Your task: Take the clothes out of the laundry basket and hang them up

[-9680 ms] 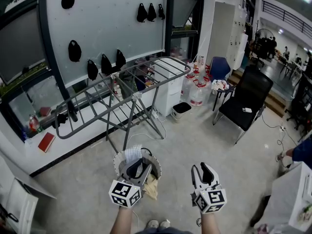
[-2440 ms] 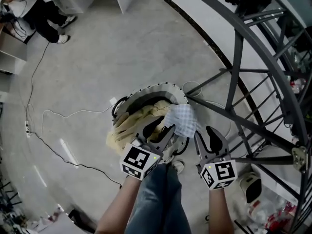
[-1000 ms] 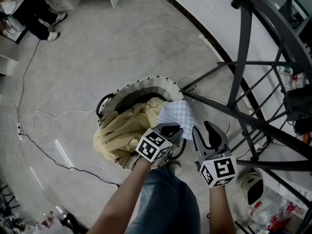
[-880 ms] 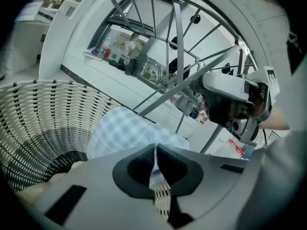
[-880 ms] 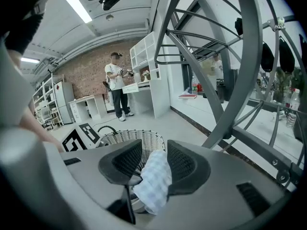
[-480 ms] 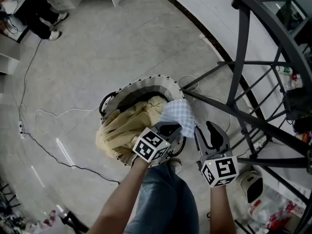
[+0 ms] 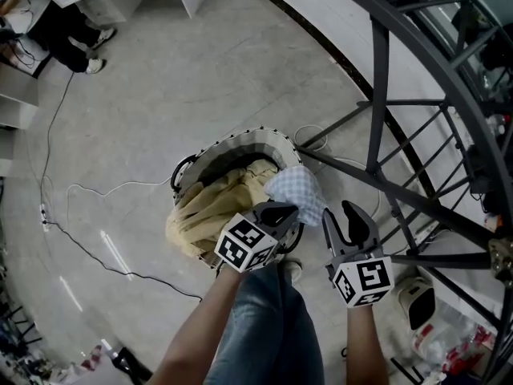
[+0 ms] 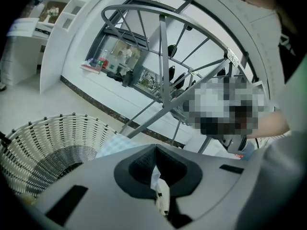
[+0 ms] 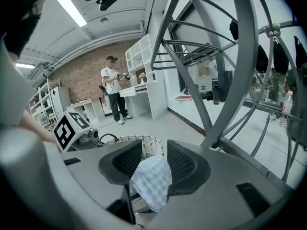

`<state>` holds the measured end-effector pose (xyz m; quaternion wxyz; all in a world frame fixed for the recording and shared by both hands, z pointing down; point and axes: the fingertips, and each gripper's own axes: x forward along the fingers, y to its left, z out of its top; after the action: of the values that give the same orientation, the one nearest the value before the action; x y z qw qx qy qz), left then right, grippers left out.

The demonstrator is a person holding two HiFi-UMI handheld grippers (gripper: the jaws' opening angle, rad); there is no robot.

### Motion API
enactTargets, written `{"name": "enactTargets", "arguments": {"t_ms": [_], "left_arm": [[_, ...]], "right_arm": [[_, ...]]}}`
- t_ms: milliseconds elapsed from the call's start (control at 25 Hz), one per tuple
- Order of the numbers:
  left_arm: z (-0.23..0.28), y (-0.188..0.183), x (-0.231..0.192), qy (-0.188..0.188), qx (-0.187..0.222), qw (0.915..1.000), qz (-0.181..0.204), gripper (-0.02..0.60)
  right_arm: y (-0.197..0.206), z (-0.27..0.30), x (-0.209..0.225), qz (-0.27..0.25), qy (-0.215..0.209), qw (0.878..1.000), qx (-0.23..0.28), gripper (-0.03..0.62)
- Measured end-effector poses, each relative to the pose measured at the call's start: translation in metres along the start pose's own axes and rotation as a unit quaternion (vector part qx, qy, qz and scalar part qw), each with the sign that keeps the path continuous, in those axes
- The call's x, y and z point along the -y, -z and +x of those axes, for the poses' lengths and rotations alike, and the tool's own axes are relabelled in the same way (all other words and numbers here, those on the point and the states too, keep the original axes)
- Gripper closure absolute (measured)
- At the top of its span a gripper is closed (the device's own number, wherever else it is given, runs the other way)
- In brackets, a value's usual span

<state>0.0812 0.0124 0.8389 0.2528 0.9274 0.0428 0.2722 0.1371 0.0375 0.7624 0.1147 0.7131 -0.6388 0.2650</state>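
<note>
Closing over the last second, my left fingers [image 7: 275,212] now pinch a corner of the cloth [image 7: 295,189]. It drapes over the basket [image 7: 240,139] rim just ahead, its length running forward from those tips. My right fingers [image 7: 359,220] gape wide beside it, holding nothing.

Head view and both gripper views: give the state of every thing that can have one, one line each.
left gripper, shut on the checked cloth
right gripper, open, gripping nothing
checked cloth, draped over the laundry basket rim, a fold pinched
laundry basket, upright on the floor, full
beige garment, bunched in the basket, spilling over its rim
drying rack, unfolded, standing beside the basket
</note>
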Motion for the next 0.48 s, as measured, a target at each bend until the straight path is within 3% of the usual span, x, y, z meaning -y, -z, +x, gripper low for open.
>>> {"name": "enactTargets", "arguments": {"t_ms": [480], "left_arm": [[-0.048, -0.061, 0.037, 0.001, 0.028, 0.9995, 0.015, 0.563]], "right_arm": [[-0.027, -0.031, 0.0, 0.018, 0.007, 1.0, 0.001, 0.43]]}}
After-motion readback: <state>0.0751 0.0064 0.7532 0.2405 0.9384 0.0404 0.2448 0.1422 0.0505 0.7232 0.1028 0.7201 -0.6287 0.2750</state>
